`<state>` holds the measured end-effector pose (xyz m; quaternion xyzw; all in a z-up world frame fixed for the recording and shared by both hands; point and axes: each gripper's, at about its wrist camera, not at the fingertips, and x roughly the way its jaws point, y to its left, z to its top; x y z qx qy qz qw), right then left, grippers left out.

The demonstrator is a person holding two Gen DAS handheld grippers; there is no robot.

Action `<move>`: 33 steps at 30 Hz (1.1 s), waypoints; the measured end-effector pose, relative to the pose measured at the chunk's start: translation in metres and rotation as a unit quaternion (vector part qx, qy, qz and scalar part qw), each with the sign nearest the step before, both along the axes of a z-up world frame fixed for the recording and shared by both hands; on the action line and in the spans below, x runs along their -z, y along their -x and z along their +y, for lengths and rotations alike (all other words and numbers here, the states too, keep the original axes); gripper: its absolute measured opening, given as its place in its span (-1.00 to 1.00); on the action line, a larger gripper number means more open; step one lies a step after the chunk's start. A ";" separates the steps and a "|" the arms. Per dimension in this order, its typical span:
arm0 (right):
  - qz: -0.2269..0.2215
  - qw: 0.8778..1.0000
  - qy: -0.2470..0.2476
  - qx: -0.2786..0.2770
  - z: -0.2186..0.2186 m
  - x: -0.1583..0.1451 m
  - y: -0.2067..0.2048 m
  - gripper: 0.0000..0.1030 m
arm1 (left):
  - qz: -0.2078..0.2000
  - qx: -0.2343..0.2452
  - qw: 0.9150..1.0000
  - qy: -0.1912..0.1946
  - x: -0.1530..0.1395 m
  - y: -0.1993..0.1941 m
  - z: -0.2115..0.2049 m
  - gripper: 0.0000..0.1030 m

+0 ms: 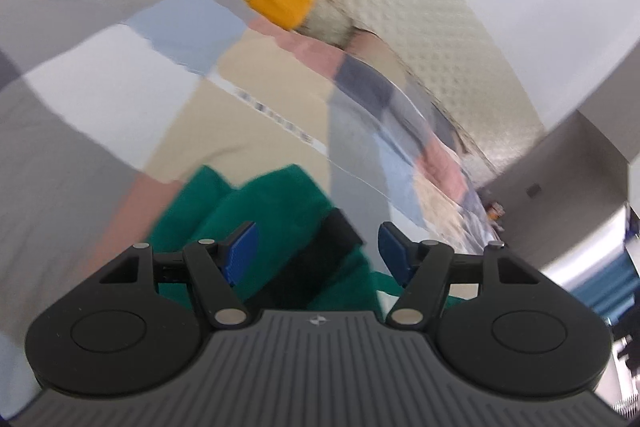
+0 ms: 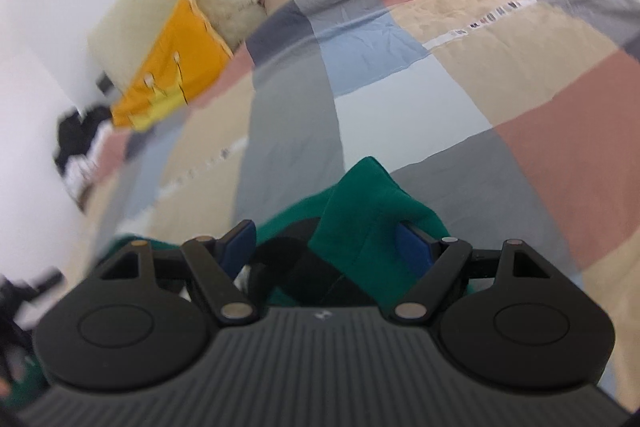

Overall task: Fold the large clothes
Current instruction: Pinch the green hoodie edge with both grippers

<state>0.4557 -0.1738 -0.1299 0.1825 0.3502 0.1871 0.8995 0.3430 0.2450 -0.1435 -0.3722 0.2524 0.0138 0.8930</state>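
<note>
- The green garment [image 2: 360, 211] lies bunched on the patchwork bedcover [image 2: 440, 99], right under both tools, with a black band or trim [image 1: 316, 259] showing among the folds.
- The left gripper [image 1: 316, 251] has its 2 blue pads spread wide; cloth sits below and between them, but neither pad presses on it, so it holds nothing.
- The right gripper [image 2: 328, 243] is also wide open. A hump of green cloth rises between its pads and covers part of the right pad [image 2: 412, 247]; I judge this as draped contact, not a grip.
- Both views are blurred, so the garment's outline and its edges cannot be told.
- To do the step well, I would find 2 matching points, such as a hem or shoulder corners, before closing, rather than pinching the middle of the heap.
- Take 1 layer only per gripper; grabbing the bedcover along with it would spoil the fold.
- The orange pillow [image 2: 172, 67] by the headboard is well apart and no obstacle.
</note>
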 end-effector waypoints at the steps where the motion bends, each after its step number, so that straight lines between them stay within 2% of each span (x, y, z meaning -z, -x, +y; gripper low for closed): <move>1: 0.001 1.000 0.008 -0.004 0.002 0.003 -0.002 0.55 | -0.001 0.012 1.000 -0.001 0.000 -0.005 -0.004 0.39; 3: 0.008 1.000 0.013 -0.008 0.006 0.009 -0.005 0.55 | 0.002 0.030 1.000 -0.010 -0.001 -0.013 -0.013 0.39; 5: 0.016 0.999 0.031 -0.014 0.012 0.014 -0.007 0.56 | 0.011 0.041 0.998 -0.038 -0.001 -0.021 -0.023 0.39; 7: 0.016 0.997 0.074 -0.026 0.025 0.020 -0.007 0.57 | 0.034 0.043 0.995 -0.084 0.000 -0.029 -0.034 0.39; 9: 0.011 0.993 0.113 -0.037 0.037 0.023 -0.004 0.57 | 0.065 0.029 0.991 -0.112 0.005 -0.036 -0.040 0.39; 10: 0.006 0.991 0.127 -0.043 0.041 0.024 -0.002 0.57 | 0.078 0.024 0.990 -0.114 0.009 -0.038 -0.041 0.39; 12: 0.003 0.987 0.153 -0.052 0.047 0.027 0.002 0.55 | 0.080 0.027 0.992 -0.097 0.014 -0.040 -0.038 0.39; 13: 0.002 0.986 0.161 -0.053 0.048 0.027 0.003 0.48 | 0.080 0.028 0.993 -0.087 0.015 -0.040 -0.036 0.39; 15: -0.005 0.984 0.173 -0.049 0.051 0.027 0.007 0.32 | 0.073 0.032 0.993 -0.090 0.014 -0.040 -0.037 0.39; 16: -0.012 0.983 0.180 -0.045 0.053 0.027 0.010 0.12 | 0.075 0.033 0.991 -0.102 0.014 -0.042 -0.040 0.38; 17: -0.019 0.981 0.189 -0.040 0.054 0.025 0.013 0.00 | 0.085 0.030 0.989 -0.117 0.015 -0.043 -0.043 0.37; 18: -0.026 0.979 0.199 -0.033 0.054 0.024 0.016 -0.28 | 0.090 0.029 0.988 -0.125 0.016 -0.044 -0.046 0.37; 19: -0.035 0.977 0.209 -0.024 0.055 0.022 0.019 -0.42 | 0.092 0.030 0.987 -0.132 0.018 -0.044 -0.048 0.33; 20: -0.045 0.976 0.213 -0.019 0.054 0.018 0.023 -0.43 | 0.092 0.030 0.986 -0.137 0.020 -0.043 -0.050 0.17; 21: -0.053 0.976 0.210 -0.017 0.052 0.015 0.026 -0.46 | 0.095 0.024 0.985 -0.142 0.020 -0.043 -0.051 -0.09; 22: -0.060 0.977 0.205 -0.013 0.048 0.011 0.029 -0.48 | 0.100 0.017 0.984 -0.148 0.021 -0.041 -0.052 -0.24; 23: -0.065 0.978 0.200 -0.008 0.045 0.007 0.031 -0.49 | 0.102 0.012 0.983 -0.151 0.021 -0.040 -0.052 -0.54; 24: -0.071 0.979 0.193 -0.002 0.040 0.002 0.033 -0.50 | 0.101 0.007 0.983 -0.153 0.020 -0.038 -0.051 -0.76; 25: -0.081 0.980 0.181 0.006 0.034 -0.004 0.036 -0.52 | 0.094 -0.004 0.984 -0.154 0.018 -0.033 -0.050 -0.82; 28: -0.102 0.982 0.152 0.036 0.014 -0.021 0.041 -0.54 | 0.072 -0.042 0.985 -0.153 0.007 -0.018 -0.042 -0.85; 31: -0.119 0.985 0.103 0.064 -0.015 -0.037 0.042 -0.56 | 0.038 -0.079 0.990 -0.106 -0.007 -0.001 -0.020 -0.86; 33: -0.121 0.986 0.083 0.079 -0.028 -0.041 0.040 -0.57 | 0.021 -0.105 0.990 -0.094 -0.018 0.008 -0.007 -0.86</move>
